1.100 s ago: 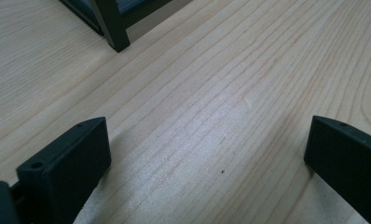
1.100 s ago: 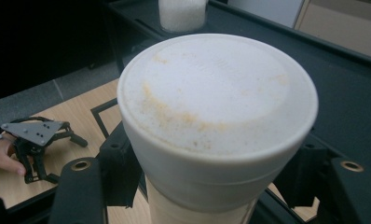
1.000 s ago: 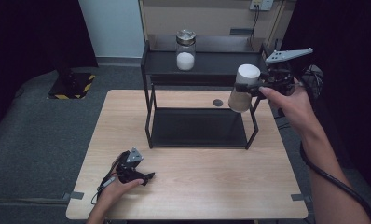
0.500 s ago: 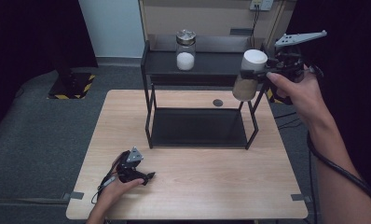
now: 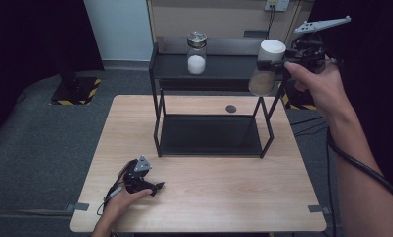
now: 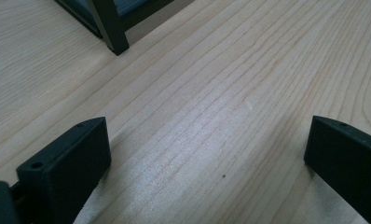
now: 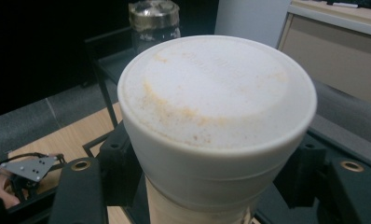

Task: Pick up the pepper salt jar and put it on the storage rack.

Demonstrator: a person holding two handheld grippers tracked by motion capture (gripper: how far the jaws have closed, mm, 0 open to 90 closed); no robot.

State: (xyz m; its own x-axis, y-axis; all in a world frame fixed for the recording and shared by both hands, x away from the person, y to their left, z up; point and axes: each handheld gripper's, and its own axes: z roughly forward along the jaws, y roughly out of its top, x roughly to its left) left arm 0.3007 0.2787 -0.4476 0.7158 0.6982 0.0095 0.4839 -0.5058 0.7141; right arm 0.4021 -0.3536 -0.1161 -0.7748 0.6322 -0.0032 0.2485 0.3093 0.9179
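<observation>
- Since a second earlier, the right hand-held gripper (image 5: 271, 63) had lifted the white-lidded jar (image 5: 266, 69) from beside the rack's right post to about the height of the black rack's (image 5: 157, 74) top shelf, at 1 o'clock of the desk (image 5: 199, 207).
- Its jaws pinched the jar just below the lid; the right gripper view showed the lid (image 7: 216, 93) between them.
- The jar hung in the air, just off the shelf's right end.
- A glass jar of white powder (image 5: 196, 54) already stood on that shelf, at 12 o'clock.
- The left hand-held gripper (image 5: 152, 186) rested at 7 o'clock on the desk, jaws spread and holding nothing.
- The rise suggested shelving was next: the jar probably needed moving inward, then setting down.
</observation>
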